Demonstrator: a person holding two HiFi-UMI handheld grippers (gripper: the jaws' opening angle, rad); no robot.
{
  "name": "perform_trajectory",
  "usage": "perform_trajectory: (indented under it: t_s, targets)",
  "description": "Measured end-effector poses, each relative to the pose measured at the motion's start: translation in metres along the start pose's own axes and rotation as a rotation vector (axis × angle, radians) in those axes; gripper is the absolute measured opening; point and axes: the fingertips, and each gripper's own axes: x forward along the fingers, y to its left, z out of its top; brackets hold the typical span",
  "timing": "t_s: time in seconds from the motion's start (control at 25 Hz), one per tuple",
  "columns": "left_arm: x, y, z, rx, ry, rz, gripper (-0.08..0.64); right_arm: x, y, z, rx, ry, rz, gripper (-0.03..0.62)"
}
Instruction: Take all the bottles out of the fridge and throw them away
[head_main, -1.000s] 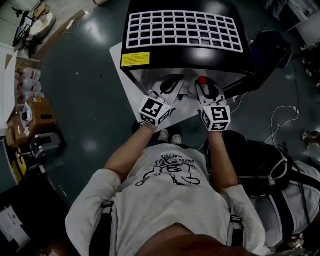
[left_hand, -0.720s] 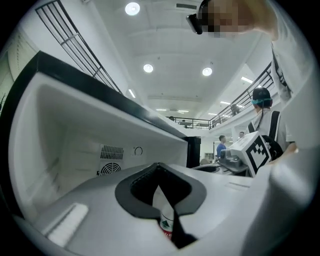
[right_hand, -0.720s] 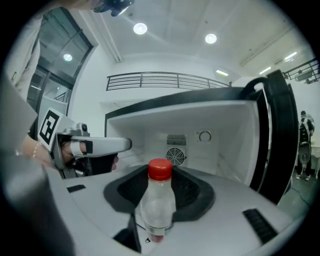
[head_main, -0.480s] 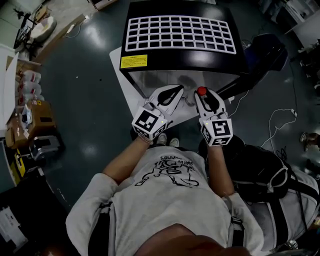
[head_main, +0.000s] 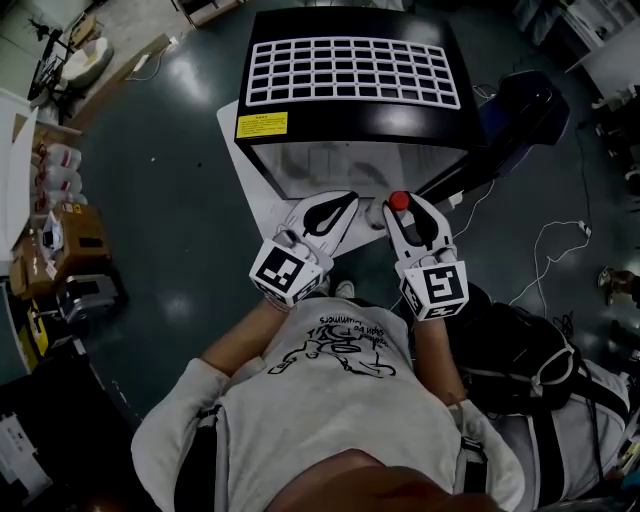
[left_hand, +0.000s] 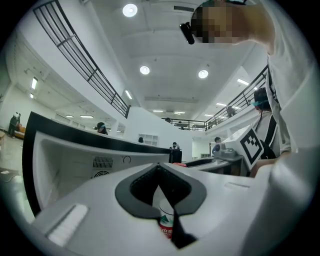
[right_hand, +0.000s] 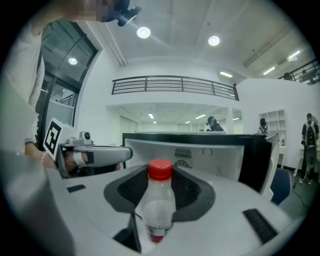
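The black fridge stands open in front of me, its pale inside showing. My right gripper is shut on a clear bottle with a red cap. That bottle stands upright between the dark pads. My left gripper is just outside the fridge mouth, level with the right one. Its jaws are shut on a clear bottle with a red and green label, of which only a strip shows between the pads. Both grippers are side by side and apart.
A white mat lies under the fridge on the dark floor. A black bag sits at my right, with cables beyond it. Boxes stand at the left. A dark chair is right of the fridge.
Both grippers have drawn back from the fridge mouth toward my body and risen, each still with its bottle.
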Motion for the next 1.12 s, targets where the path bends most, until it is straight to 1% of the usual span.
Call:
perform_trajectory:
  t_s: [0.44, 0.76, 0.88, 1.12]
  targets:
    - [-0.003, -0.021, 0.006, 0.003, -0.012, 0.027, 0.009, -0.018, 0.001, 0.006, 0.018, -0.022, 0.033, 0.147]
    - [-0.017, -0.024, 0.007, 0.013, -0.025, 0.098, 0.009, -0.024, 0.011, 0.01, -0.013, -0.032, 0.086, 0.147]
    - [-0.023, -0.023, 0.008, 0.021, -0.025, 0.112, 0.009, -0.023, 0.018, 0.014, -0.027, -0.039, 0.107, 0.146]
    - [-0.042, -0.009, 0.013, 0.029, -0.032, 0.17, 0.009, -0.012, 0.037, 0.024, -0.052, -0.049, 0.163, 0.147]
